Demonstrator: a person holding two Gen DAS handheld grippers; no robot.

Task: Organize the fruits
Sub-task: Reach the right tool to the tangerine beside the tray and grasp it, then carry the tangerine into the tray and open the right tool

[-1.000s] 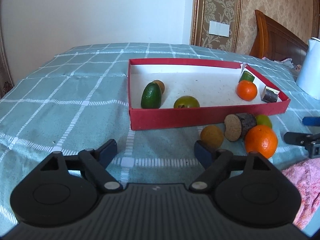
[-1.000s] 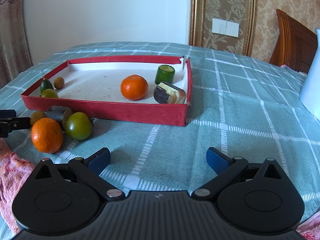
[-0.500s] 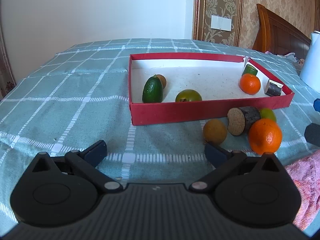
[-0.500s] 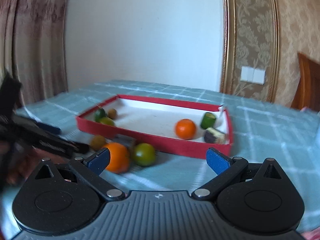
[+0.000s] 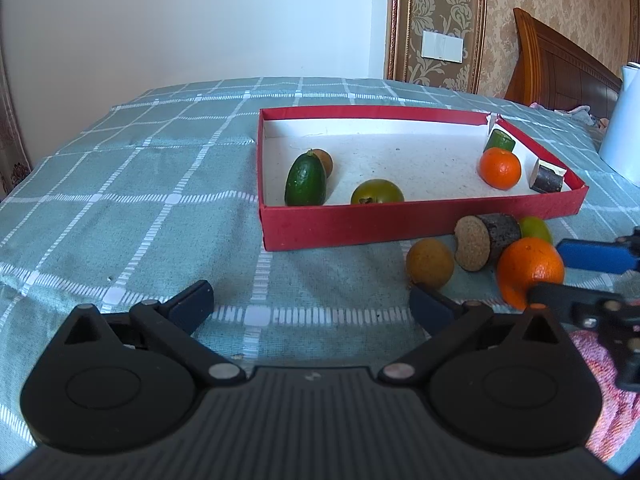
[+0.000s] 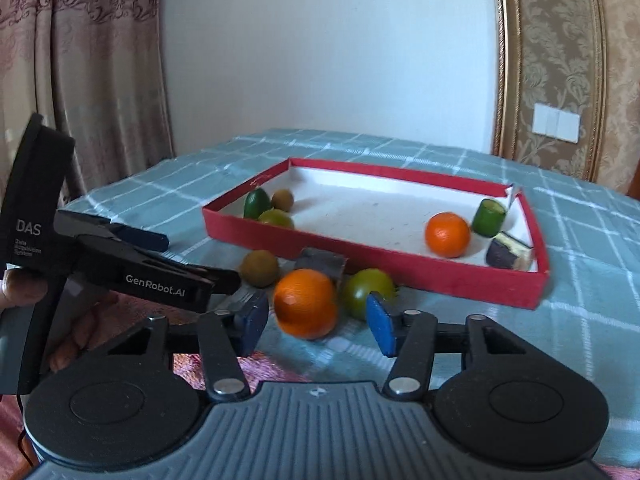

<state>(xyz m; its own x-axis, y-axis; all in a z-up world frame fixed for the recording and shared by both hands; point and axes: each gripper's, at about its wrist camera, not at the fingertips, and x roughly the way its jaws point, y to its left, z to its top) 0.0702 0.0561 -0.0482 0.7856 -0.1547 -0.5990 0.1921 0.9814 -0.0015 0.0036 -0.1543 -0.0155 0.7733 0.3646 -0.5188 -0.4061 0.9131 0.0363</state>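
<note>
A red box (image 5: 360,228) (image 6: 360,254) lies on the checked bedspread and holds a green avocado (image 5: 306,180), a small orange (image 5: 500,168) and other pieces. In front of the box lie a loose orange (image 5: 530,270) (image 6: 306,304), a brown fruit (image 5: 430,266), a cork-faced log piece (image 5: 486,236) and a green fruit (image 6: 366,292). My right gripper (image 6: 316,322) (image 5: 546,270) has the loose orange between its jaws, which are closing; small gaps still show at both pads. My left gripper (image 5: 310,308) (image 6: 202,258) stands wide open over bare cloth, with nothing in it, just left of the brown fruit.
A white jug (image 5: 624,132) stands at the right beyond the box. Pink cloth (image 5: 612,392) lies under the right gripper. A wooden headboard (image 5: 560,60) rises behind, and a curtain (image 6: 80,80) hangs at the left. A hand (image 6: 20,288) holds the left gripper.
My right gripper swung left from facing the box to the loose orange, and its jaws narrowed around it. My left gripper's jaws spread wider; the hand stayed put.
</note>
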